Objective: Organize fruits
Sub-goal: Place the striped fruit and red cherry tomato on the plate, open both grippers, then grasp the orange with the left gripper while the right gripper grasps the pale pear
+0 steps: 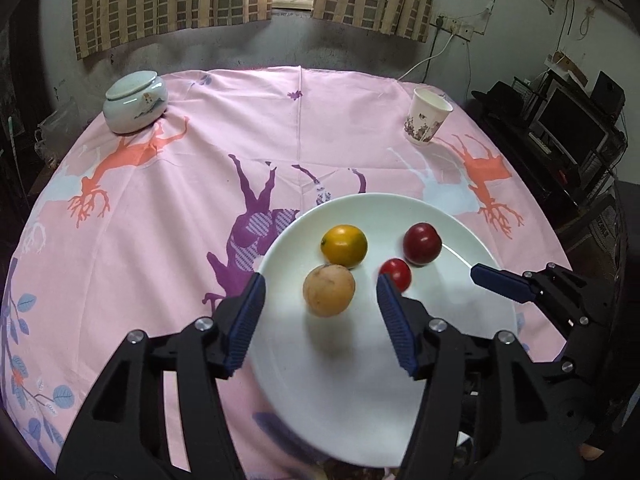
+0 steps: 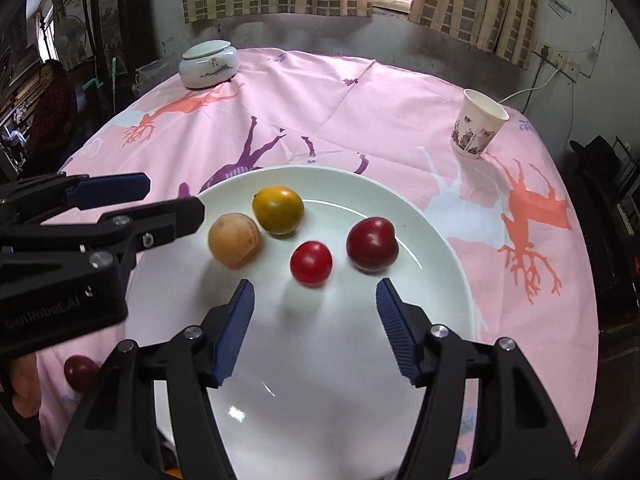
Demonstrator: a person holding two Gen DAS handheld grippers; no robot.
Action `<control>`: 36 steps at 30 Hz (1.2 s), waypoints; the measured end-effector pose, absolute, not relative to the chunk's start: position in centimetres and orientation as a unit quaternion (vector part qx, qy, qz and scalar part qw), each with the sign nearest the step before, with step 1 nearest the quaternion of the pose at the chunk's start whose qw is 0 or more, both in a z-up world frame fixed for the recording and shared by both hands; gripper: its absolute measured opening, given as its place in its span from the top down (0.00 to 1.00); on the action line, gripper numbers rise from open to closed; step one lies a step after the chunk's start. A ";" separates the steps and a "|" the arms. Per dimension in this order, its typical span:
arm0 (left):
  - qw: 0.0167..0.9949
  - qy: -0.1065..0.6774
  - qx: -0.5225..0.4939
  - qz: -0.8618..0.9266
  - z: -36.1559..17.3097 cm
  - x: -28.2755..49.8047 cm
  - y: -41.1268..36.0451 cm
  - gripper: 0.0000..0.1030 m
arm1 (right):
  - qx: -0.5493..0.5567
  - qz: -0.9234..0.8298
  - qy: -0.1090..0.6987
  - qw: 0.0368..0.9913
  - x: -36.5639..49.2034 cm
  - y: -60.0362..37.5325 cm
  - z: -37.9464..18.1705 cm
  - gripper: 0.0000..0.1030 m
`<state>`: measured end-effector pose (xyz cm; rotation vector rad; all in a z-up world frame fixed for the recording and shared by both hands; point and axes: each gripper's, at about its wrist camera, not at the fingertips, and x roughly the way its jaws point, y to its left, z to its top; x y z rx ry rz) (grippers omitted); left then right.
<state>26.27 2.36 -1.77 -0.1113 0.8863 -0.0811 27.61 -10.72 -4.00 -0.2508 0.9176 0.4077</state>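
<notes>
Across the round table lies a pink cloth printed with orange and purple deer [image 1: 168,200], and at its near middle sits a wide white ceramic plate [image 1: 472,320] carrying four fruits. Above the plate's near half hang both tongs, each with its blue-padded jaws apart and nothing between them: the left gripper [image 1: 320,312] at about seven o'clock of the plate, the right gripper [image 2: 316,320] at about five. On the far cloth stand a pale lidded ceramic jar [image 1: 135,102] at ten o'clock and a flower-printed paper cup [image 1: 427,117] at two. On the plate, the tan round fruit [image 1: 329,290] touches or nearly touches the yellow-orange citrus [image 1: 344,245] behind it; the dark red plum [image 2: 372,245] lies at three o'clock, just beside the small red tomato [image 2: 311,264]. Off the plate, another dark red fruit [image 2: 80,372] rests on the cloth at eight o'clock.
</notes>
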 end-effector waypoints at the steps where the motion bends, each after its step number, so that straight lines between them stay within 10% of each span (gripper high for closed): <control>1: 0.904 0.421 -0.053 -0.041 -1.1 25.1 2.6 0.37 | -0.123 0.195 0.437 0.870 26.5 -11.1 -3.5 0.38; 8: 0.921 0.384 -0.060 -0.033 0.0 15.1 4.3 0.23 | -0.122 0.207 0.434 0.868 16.9 -13.9 -2.0 0.09; 34: 0.900 0.427 -0.049 -0.067 -6.0 1.7 2.5 0.14 | -0.088 0.170 0.436 0.880 2.4 -16.5 -5.9 0.07; 36: 0.900 0.427 -0.052 -0.068 -6.0 1.7 2.5 0.14 | -0.064 0.186 0.421 0.886 2.2 -17.0 -5.5 0.19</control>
